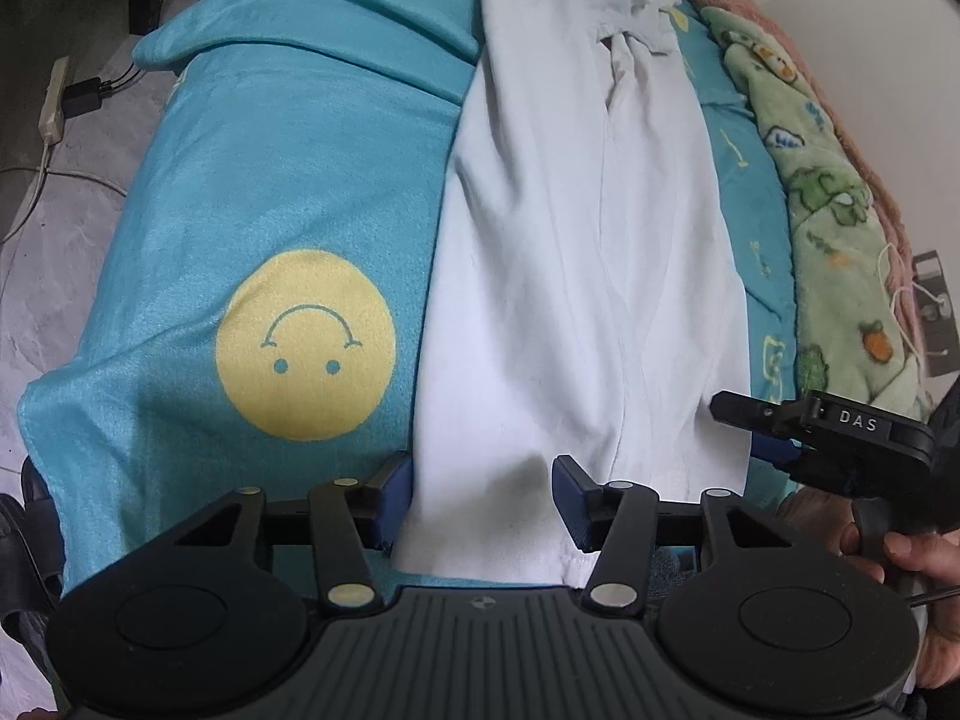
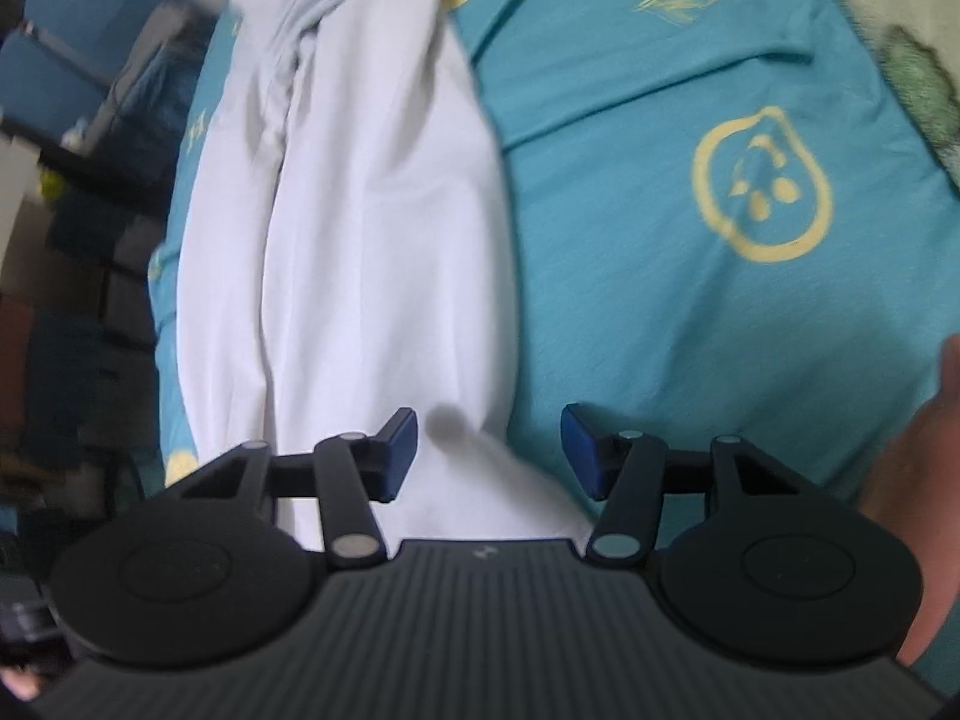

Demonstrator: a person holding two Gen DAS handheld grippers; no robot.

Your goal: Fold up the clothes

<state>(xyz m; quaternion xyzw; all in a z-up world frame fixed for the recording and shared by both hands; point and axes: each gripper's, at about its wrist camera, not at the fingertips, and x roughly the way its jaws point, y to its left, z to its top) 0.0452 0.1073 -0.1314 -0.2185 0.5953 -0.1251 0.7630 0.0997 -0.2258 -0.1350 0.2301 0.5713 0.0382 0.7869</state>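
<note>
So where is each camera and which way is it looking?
Left wrist: rides the left tool, looking along the white garment on the teal smiley blanket; the right tool and a hand show.
Right wrist: rides the right tool, looking along the same garment's near edge.
Shared: garment, blanket.

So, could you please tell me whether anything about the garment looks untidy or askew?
Yes: the far end of the white garment is bunched and twisted near the collar instead of lying flat on the teal smiley blanket. The rest lies as a fairly smooth long strip.
</note>
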